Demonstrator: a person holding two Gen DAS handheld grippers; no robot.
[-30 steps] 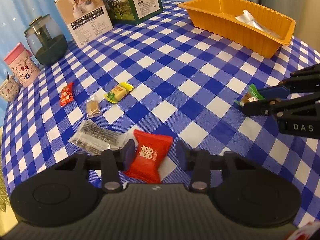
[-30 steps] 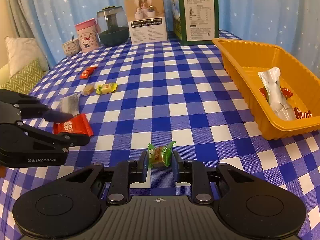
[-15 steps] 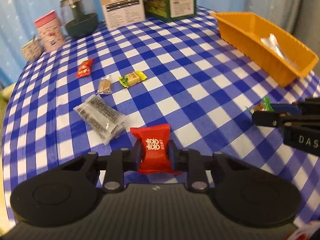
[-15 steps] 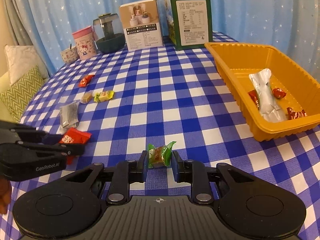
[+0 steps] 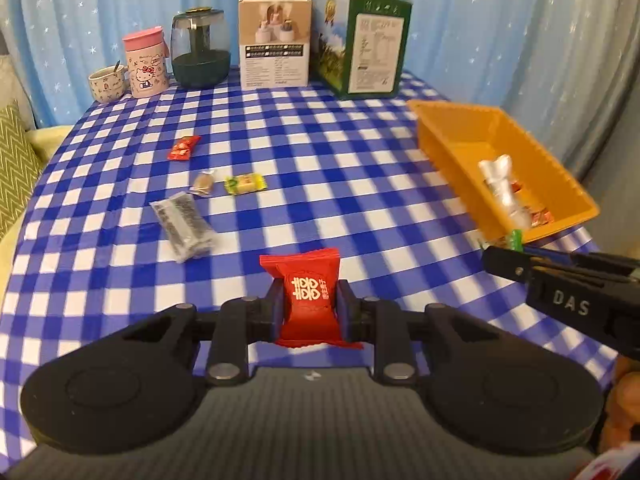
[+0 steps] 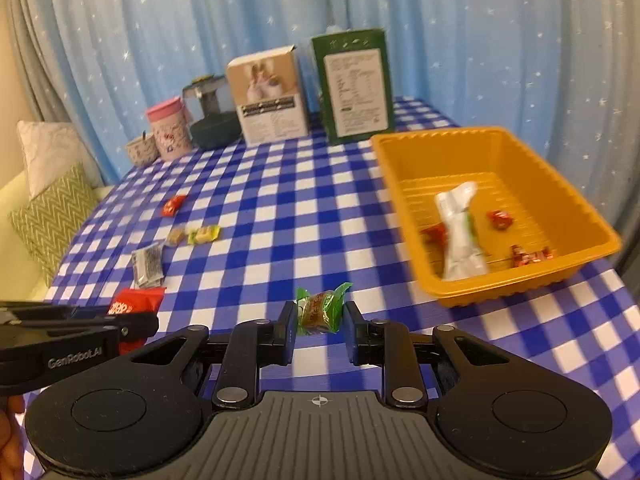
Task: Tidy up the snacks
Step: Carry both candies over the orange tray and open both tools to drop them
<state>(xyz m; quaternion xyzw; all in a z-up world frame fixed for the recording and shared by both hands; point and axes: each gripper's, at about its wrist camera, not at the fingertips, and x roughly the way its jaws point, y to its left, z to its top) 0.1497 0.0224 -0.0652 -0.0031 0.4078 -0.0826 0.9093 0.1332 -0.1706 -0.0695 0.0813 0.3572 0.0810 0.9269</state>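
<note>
My left gripper point(image 5: 308, 308) is shut on a red snack packet point(image 5: 306, 294) and holds it above the checked table. My right gripper point(image 6: 320, 320) is shut on a green-wrapped candy point(image 6: 320, 309), lifted near the front left corner of the orange tray point(image 6: 536, 280). The tray holds a silver packet point(image 6: 460, 232) and a few red candies. In the left wrist view the right gripper point(image 5: 516, 258) is beside the tray point(image 5: 448, 136). Loose on the table lie a small red packet point(image 5: 183, 147), a brown candy point(image 5: 203, 182), a yellow candy point(image 5: 244, 183) and a dark clear packet point(image 5: 182, 224).
At the table's back stand a patterned cup point(image 5: 107, 84), a pink tin point(image 5: 145, 62), a dark glass jar point(image 5: 200, 54), a white box point(image 5: 274, 40) and a green box point(image 5: 370, 52). Blue star curtain behind. Cushions point(image 6: 48, 216) lie at the left.
My left gripper closed on the red packet and lifted it off the table. My right gripper rose with the green candy and moved toward the tray.
</note>
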